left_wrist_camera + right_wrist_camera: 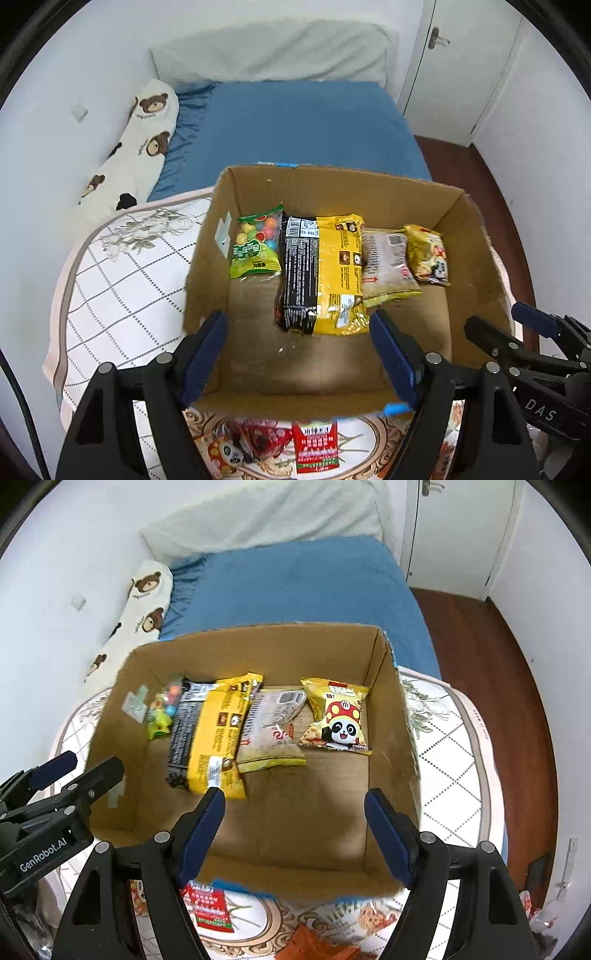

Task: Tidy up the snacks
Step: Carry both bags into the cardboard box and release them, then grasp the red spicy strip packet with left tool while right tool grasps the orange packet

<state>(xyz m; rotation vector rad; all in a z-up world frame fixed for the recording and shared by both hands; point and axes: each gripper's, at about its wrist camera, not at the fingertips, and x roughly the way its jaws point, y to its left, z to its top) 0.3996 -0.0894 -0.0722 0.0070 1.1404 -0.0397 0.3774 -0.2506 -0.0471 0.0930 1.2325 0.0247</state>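
Inside the cardboard box point(255, 653) on the bed's foot end, four snack packets point(212, 734) lie side by side along its far wall, long axes front-to-back. Both grippers, left gripper point(297, 350) and right gripper point(295, 830), hover with jaws released, empty.

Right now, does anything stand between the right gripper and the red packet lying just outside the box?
Nothing visible does. The red packet lies on the mat, in front of the cardboard box's near wall, below the open right gripper, whose own left finger partly hides it.
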